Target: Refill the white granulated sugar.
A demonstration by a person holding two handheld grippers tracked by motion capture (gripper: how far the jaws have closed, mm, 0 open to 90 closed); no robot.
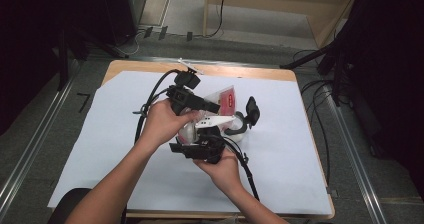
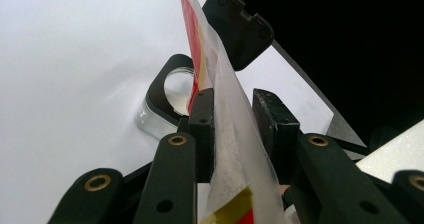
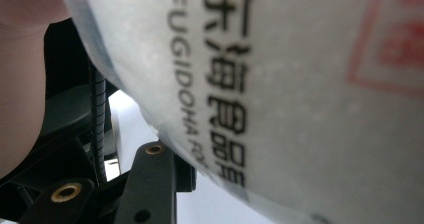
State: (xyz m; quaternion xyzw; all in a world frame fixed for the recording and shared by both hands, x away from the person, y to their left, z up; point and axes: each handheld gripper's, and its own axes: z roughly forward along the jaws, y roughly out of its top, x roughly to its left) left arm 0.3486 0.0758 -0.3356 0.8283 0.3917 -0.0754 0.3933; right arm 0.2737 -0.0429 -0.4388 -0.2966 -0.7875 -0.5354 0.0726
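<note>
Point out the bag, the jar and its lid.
bag (image 2: 232, 134), left gripper view, translucent edge between the jaws
jar (image 2: 165, 96), left gripper view, black neck ring
lid (image 2: 240, 29), left gripper view, flipped-open cap

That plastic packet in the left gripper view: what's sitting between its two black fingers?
The packet's flat translucent edge, red and yellow printed, runs up between the left gripper's fingers, touching the left one, in the left gripper view.

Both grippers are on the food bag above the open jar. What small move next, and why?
Probably tip the bag a little toward the clear jar. The left gripper has the bag's edge between its jaws, the right gripper sits at the bag's lower end, and the jar's black lid is flipped open beyond it.
</note>
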